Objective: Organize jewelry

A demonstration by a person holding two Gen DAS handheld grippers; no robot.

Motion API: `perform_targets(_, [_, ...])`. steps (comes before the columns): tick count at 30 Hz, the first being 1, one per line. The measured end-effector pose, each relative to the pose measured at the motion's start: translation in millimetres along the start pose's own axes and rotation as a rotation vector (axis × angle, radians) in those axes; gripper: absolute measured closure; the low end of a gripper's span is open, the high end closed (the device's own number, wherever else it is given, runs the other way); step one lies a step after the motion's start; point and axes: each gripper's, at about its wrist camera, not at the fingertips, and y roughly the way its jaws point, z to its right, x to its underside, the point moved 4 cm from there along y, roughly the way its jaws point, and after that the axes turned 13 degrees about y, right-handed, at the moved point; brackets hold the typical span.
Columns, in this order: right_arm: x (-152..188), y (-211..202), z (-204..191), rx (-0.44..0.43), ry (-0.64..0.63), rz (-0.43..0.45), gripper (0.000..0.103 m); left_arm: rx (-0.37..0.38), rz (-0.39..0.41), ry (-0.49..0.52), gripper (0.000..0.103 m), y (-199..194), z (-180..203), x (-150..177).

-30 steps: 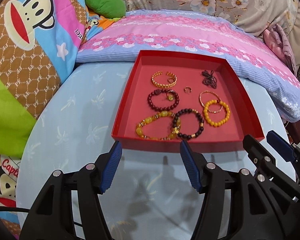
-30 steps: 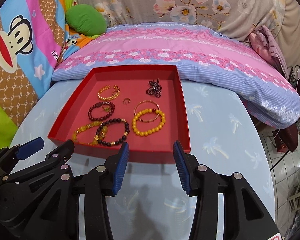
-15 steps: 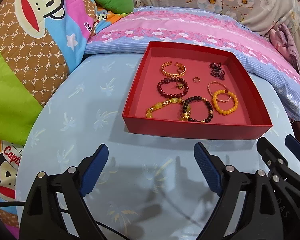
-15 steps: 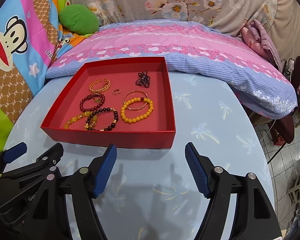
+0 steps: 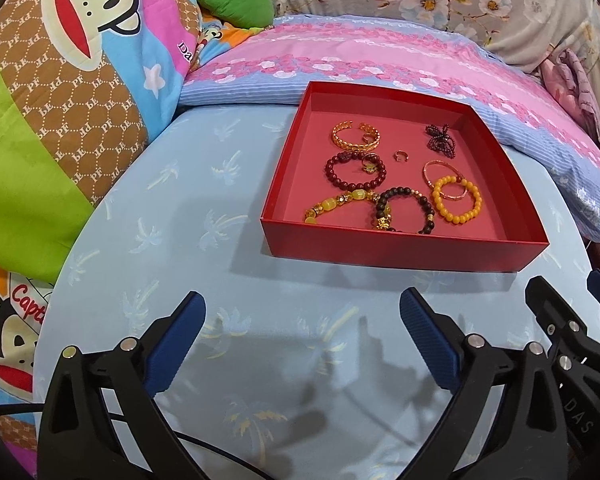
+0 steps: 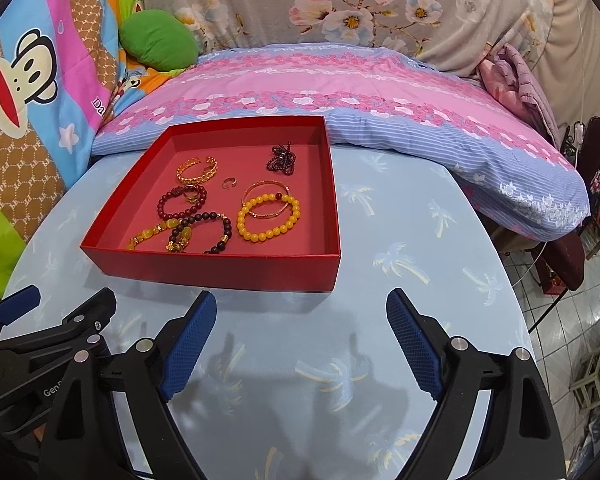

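Bright even light, sharp focus, soft shadows on tablecloth [image 5: 228, 312] — fisheye-curved, dark corners

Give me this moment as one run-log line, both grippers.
left gripper: open, empty, jaws just opening | right gripper: open, empty, jaws just opening | jewelry: all in red tray | tray: on table, ahead of both grippers

We see a matt red box [image 5: 396, 250] that looks like card, glossy beaded bracelets [image 5: 457, 199], a shiny gold-metal cuff [image 5: 355, 136], a smooth pale-blue printed cloth [image 5: 180, 208], and ribbed blue gripper pads [image 6: 188, 340].
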Motion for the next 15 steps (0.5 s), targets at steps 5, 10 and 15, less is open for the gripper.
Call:
perform_targets(5, [0.1, 0.2, -0.3, 0.001, -0.001, 0.000, 0.019, -0.002, 0.000, -0.003, 0.009, -0.8, -0.3, 0.6])
perform_targets(10, [0.1, -0.1, -0.5, 0.002, -0.001, 0.000, 0.019, -0.007, 0.002, -0.001, 0.009, -1.2, -1.8, -1.0])
perform_targets(15, [0.2, 0.2, -0.4, 0.001, 0.001, -0.004, 0.019, -0.010, 0.003, 0.005, 0.009, 0.4, -2.9, -3.0])
